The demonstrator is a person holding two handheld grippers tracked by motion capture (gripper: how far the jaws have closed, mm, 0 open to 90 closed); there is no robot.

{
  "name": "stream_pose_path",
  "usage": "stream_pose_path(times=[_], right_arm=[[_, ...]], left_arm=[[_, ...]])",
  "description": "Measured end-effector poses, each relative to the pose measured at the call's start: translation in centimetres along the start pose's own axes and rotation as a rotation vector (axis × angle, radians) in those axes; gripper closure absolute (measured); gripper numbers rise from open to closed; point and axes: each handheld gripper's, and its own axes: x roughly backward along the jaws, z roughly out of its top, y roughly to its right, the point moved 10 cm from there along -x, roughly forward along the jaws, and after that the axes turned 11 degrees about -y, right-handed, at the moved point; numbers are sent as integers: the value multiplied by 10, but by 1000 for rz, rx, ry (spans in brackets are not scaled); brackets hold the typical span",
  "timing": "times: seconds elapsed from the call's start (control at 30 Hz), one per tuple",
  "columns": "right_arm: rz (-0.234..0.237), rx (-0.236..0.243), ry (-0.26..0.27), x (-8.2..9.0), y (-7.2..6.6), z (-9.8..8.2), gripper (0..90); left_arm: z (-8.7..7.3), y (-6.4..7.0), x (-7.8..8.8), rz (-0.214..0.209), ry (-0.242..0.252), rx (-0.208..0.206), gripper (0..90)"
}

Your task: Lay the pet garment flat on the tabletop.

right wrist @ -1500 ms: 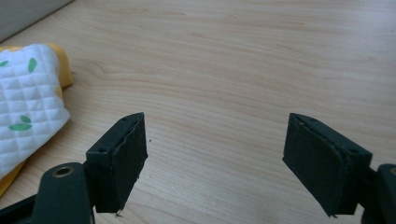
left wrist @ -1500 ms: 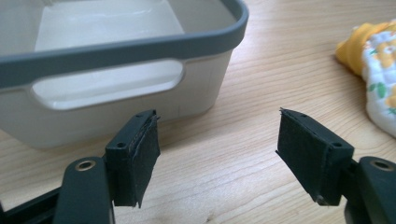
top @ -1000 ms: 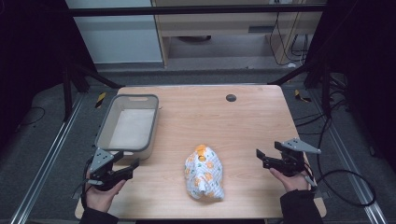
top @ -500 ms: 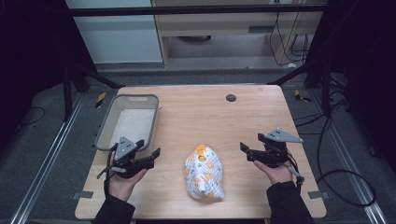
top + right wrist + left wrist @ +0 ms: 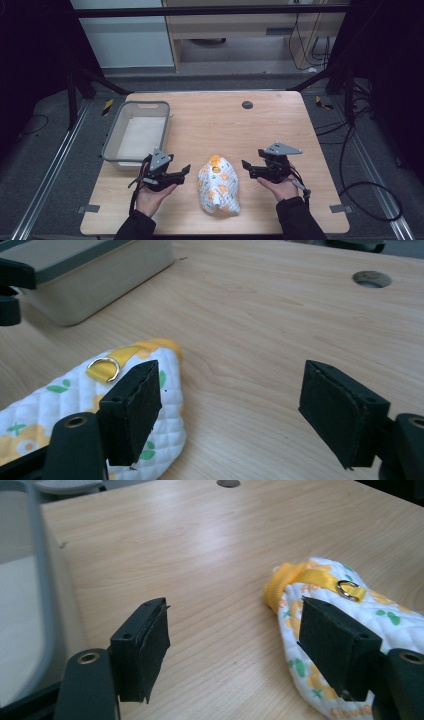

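A white quilted mitt [image 5: 218, 185] with orange and green print, a yellow strap and a metal ring lies on the wooden table near its front edge. My left gripper [image 5: 186, 170] hovers just left of it, open, with the mitt [image 5: 395, 612] beside its right jaw and bare wood between the jaws [image 5: 232, 612]. My right gripper [image 5: 245, 165] stands just right of the mitt, open. Its jaws have just been closing a little with nothing between them [image 5: 232, 375]. The mitt [image 5: 60, 385] lies beside its left jaw.
A grey plastic tub [image 5: 145, 104] stands at the table's left side, behind my left hand; its rim [image 5: 42, 580] shows in the left gripper view and its wall [image 5: 95, 280] in the right gripper view. A round hole [image 5: 247, 104] sits near the table's far edge.
Both hands have moved inward toward the mitt: the left gripper from the table's front left corner to the right, the right gripper from the right side to the left.
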Motion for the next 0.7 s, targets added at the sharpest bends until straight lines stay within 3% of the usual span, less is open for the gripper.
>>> stream_pose_path(times=[0.3,0.43,0.7], right_arm=[[53,17,-52,-20,-17,-6,254],[80,8,-71,-29,-23,-11,251],[111,40,-117,-48,-34,-23,245]], left_arm=[[-8,16,-24,-53,-68,-16,270],[-15,22,-34,-58,-119,-48,264],[-24,31,-48,-84,-151,-48,267]])
